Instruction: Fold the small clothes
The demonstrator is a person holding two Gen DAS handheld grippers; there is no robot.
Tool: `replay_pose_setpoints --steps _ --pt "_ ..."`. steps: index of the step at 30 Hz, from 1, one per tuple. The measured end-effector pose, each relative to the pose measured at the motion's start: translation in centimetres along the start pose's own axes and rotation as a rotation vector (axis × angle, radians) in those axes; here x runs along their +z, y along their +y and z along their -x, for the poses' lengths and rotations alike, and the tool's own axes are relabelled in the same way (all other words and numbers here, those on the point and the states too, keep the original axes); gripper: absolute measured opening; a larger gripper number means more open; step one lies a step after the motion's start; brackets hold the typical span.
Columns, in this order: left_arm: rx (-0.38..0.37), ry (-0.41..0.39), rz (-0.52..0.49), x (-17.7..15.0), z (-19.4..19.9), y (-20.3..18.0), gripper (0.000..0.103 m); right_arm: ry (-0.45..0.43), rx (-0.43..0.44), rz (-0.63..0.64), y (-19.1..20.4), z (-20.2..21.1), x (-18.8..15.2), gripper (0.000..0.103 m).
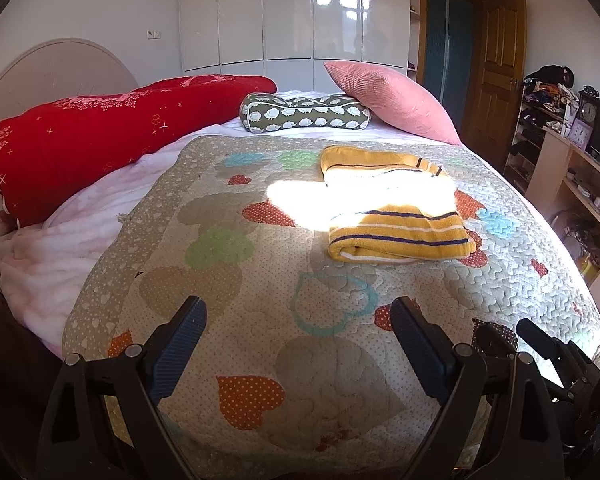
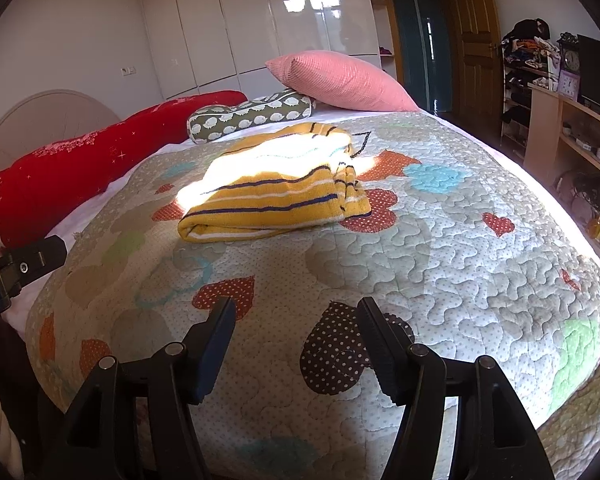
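folded striped top on the quilt, both grippers clear of it

bedroom w/ a bed covered by a pale quilted bedspread (image 1: 284,364) patched w/ dotted hearts in orange, green, blue & brown. glossy white wardrobe doors (image 1: 288,12) along the far wall, wooden door (image 1: 500,52) to their right, cluttered wooden shelving w/ small clocks (image 1: 572,148) on the right side. rounded pale headboard (image 1: 48,68) on the left.

yellow knit top w/ navy & white stripes (image 1: 396,208) lies folded flat on the quilt, mid-bed, a sun patch washing out its middle. its long axis runs from the near fold away toward the pillows; rolled fold edge faces the cameras, stripes run across.

beyond it: olive bolster w/ white hedgehog print (image 1: 304,114), pink ribbed cushion (image 1: 392,100) leaning over the bolster's right end, red rolled blanket (image 1: 100,136) along the left on a white-pink sheet (image 1: 52,256). nothing sits between grippers & top, just bare quilt.

left gripper (image 1: 298,320) spread wide, nothing between the jaws, over the near quilt, well short of the top. right gripper (image 2: 296,316) also parted, a bit narrower, empty, likewise near the bed's front edge.
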State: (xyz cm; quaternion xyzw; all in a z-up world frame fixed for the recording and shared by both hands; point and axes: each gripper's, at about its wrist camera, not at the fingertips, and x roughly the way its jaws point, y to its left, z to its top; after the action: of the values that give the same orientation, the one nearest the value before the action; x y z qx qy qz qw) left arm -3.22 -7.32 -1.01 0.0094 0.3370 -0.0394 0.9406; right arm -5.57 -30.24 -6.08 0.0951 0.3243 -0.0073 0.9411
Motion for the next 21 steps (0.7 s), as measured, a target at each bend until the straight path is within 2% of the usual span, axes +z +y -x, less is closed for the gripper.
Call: replay_pose_setpoints --steps 13,18,21 --pt "-0.009 0.021 0.003 -0.4 -0.6 0.0 0.093 0.015 0.002 0.007 0.1 -0.4 -0.3 0.067" --pt "0.009 -0.020 -0.003 -0.2 -0.1 0.1 0.093 0.015 0.002 0.010 0.1 -0.5 -0.3 0.067" --pt "0.025 -0.059 -0.004 -0.1 0.5 0.3 0.097 0.019 0.001 0.011 0.2 -0.6 -0.3 0.067"
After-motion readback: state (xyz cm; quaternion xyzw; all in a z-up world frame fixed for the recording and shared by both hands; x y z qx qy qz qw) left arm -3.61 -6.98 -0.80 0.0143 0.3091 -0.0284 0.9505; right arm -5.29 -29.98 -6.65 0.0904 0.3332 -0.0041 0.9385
